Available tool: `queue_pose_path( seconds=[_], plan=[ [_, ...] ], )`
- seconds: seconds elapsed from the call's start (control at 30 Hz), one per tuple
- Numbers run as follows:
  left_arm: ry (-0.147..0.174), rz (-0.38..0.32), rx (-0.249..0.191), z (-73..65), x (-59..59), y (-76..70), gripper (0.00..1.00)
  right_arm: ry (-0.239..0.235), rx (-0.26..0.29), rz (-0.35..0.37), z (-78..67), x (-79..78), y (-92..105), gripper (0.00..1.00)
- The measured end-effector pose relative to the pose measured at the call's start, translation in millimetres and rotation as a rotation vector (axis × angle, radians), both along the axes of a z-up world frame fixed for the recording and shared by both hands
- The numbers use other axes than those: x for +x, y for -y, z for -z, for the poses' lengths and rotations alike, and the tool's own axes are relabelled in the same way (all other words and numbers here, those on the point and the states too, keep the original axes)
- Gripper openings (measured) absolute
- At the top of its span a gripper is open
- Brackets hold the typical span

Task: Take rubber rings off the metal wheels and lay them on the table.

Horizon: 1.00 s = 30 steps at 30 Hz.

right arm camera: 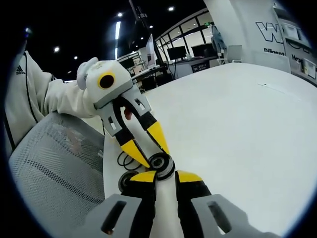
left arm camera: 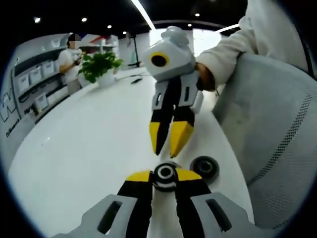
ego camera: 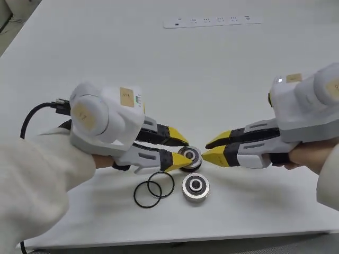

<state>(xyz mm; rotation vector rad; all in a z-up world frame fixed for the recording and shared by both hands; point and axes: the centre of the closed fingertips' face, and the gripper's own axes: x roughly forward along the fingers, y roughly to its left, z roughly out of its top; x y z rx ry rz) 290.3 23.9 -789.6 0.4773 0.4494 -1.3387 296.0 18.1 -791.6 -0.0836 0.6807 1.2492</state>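
Wheel (ego camera: 190, 157) sits clamped in left gripper (ego camera: 185, 153), right gripper (ego camera: 205, 149) facing.

Bright, even light; fisheye-warped edges.

The left gripper (left arm camera: 165, 178) pinches a round metal wheel (left arm camera: 165, 173) between its yellow tips, the right gripper (left arm camera: 167, 145) points at it from close by, and another wheel (left arm camera: 205, 167) lies beside it on the white table (left arm camera: 94, 148).

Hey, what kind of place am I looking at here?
Probably an open-plan office or lab workspace: a long white table with a power strip, desks with monitors behind, and shelves of bins near a potted plant.
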Motion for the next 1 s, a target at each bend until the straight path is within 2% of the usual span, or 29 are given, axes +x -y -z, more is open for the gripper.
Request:
queue_pose_path(
  seconds=[0.07,0.27,0.47,0.57,0.83,1.0],
  plan=[
    [-0.010,-0.015,-0.009,0.2,1.2,0.1,0.16,0.001,-0.006,-0.003,1.1,-0.5,0.3,0.11],
    [0.001,-0.043,-0.021,0.5,9.3,0.9,0.14,0.007,-0.018,-0.001,4.1,0.1,1.1,0.12],
    [0.001,-0.058,-0.029,0.6,11.7,0.9,0.14,0.035,-0.057,-0.031,12.4,-4.5,-3.7,0.14],
    [-0.002,-0.062,-0.032,0.8,12.3,0.9,0.14,0.065,-0.083,-0.040,15.8,-3.7,-4.6,0.16],
    [-0.006,-0.071,-0.046,0.6,12.5,1.6,0.14,0.165,-0.095,-0.044,14.3,6.8,-7.1,0.25],
    [-0.009,-0.075,-0.052,0.6,12.5,2.2,0.14,0.184,-0.103,-0.059,14.1,5.4,-6.6,0.19]
  ],
)
